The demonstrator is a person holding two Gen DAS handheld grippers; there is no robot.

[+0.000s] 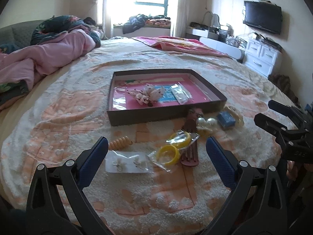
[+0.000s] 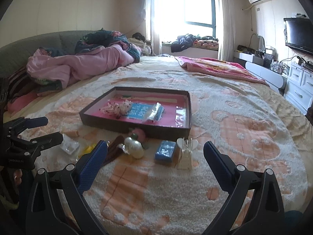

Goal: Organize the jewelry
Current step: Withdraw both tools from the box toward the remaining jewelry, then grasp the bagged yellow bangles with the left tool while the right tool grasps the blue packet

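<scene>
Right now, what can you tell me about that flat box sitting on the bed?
The box is a shallow rectangular tray with low dark brown walls, pale inside, probably cardboard, and a shiny pink floor. It has no lid and lies flat on the fuzzy peach and cream blanket. Inside are a spotted fabric bow, a blue card and a clear packet. More trinkets lie beside its near wall.

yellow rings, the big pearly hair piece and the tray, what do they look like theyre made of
Yellow rings: smooth, opaque and evenly coloured, likely plastic or resin; they lie in clear, crinkled film that glints.
Pearly hair piece: large rounded beads with a soft nacre sheen, probably imitation pearl given their size.
Tray: thin, straight, matte dark walls with sharp corners, seemingly cardboard; the pink floor looks glossy.
</scene>
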